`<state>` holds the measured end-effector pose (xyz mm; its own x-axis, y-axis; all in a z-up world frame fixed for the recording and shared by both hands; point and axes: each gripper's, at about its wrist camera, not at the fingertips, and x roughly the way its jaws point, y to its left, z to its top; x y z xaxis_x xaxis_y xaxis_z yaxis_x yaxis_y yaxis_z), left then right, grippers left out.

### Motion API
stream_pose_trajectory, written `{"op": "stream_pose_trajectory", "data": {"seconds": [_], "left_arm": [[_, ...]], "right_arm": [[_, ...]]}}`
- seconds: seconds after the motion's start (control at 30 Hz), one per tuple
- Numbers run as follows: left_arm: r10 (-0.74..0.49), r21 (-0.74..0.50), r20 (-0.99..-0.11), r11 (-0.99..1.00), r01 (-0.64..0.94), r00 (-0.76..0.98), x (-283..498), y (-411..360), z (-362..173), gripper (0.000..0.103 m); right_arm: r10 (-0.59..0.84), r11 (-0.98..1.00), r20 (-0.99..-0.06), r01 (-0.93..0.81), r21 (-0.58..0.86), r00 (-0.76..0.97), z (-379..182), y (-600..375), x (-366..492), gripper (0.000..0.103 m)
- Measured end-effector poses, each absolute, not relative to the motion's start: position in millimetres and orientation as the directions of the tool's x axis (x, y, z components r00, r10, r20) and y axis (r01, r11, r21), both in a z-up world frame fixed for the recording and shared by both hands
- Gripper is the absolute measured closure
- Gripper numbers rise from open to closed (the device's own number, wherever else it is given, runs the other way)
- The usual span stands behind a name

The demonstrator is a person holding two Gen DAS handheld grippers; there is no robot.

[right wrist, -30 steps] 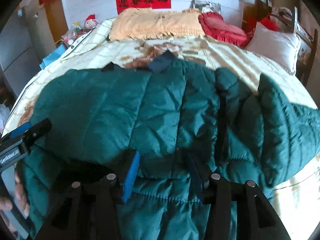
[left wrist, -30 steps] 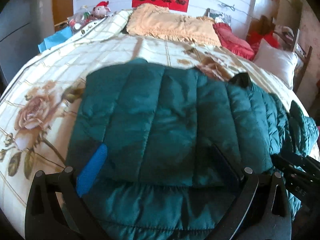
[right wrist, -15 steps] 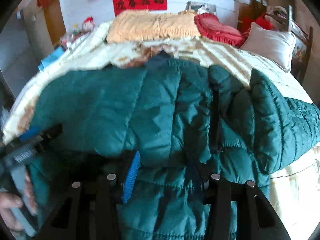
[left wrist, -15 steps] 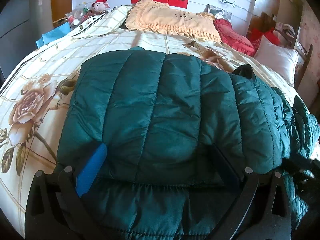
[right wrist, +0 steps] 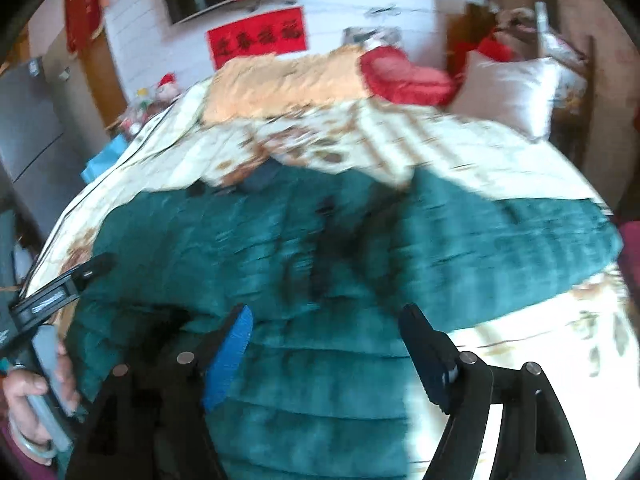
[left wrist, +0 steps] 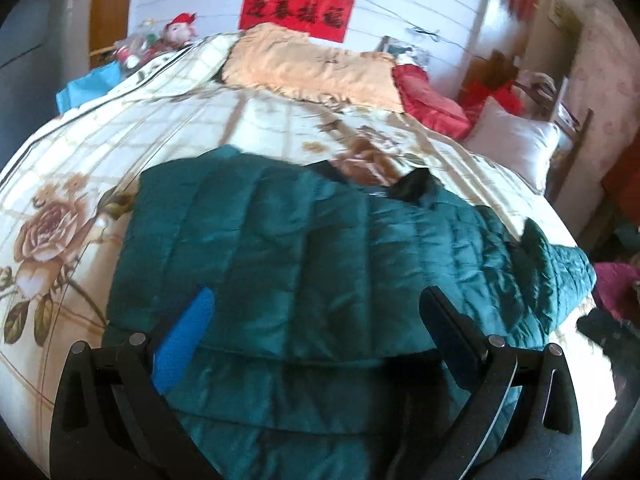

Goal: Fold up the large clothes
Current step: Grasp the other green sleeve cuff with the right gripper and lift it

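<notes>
Left wrist view: green quilted jacket spread across the middle and lower frame, lying on the bed with its flower-print cover. Near hem folded over onto the body, so a doubled edge runs across the lower centre. Dark collar at upper right of the jacket. One sleeve trails off to the right edge of the bed.

Left tool at bottom of frame, jaws spread wide apart, released, nothing pinched between them. Blue pad on the lower-left finger rests against the folded edge; dark finger at lower right lies over the fabric.

Right wrist view: blurred. Same jacket fills the centre band, running to the right edge. Right tool at bottom, jaws also wide apart, released, hanging over the near hem. Cannot tell whether the fingertips touch the cloth.

Left tool body shows at the left edge of this view, with the person's hand gripping its handle at lower left.

Background, upper frame: orange blanket at the head of the bed, red cushion beside it to the right, white pillow further right. Red banner with dark characters on the white wall. Stuffed toy at upper left.
</notes>
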<state>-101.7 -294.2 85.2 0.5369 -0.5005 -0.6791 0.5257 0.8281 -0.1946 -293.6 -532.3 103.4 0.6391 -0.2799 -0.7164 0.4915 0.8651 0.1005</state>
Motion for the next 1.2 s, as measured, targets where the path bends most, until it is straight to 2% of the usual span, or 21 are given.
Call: {"op": "stream_pose_trajectory", "data": {"seconds": [0.27, 0.57, 0.83, 1.2], "left_arm": [[-0.437, -0.148, -0.738, 0.848, 0.509, 0.514, -99.0, -310.0, 59.5, 0.001], [-0.442, -0.184, -0.735, 0.86, 0.476, 0.515, -89.3, -293.9, 57.7, 0.001], [-0.439, -0.194, -0.742, 0.864, 0.464, 0.508, -84.1, -298.1, 46.5, 0.001], [-0.447, -0.21, -0.738, 0.864, 0.458, 0.505, -82.4, -296.9, 42.7, 0.001]], "right_arm": [[-0.395, 0.709, -0.744, 0.694, 0.125, 0.539, 87.7, -642.6, -348.4, 0.029], [-0.488, 0.523, -0.754, 0.839, 0.152, 0.44, 69.1, -751.0, -382.3, 0.029], [-0.529, 0.383, -0.766, 0.909, 0.167, 0.364, 63.8, -827.7, -400.5, 0.029], [-0.551, 0.296, -0.774, 0.94, 0.169, 0.312, 51.8, -875.0, -411.1, 0.029]]}}
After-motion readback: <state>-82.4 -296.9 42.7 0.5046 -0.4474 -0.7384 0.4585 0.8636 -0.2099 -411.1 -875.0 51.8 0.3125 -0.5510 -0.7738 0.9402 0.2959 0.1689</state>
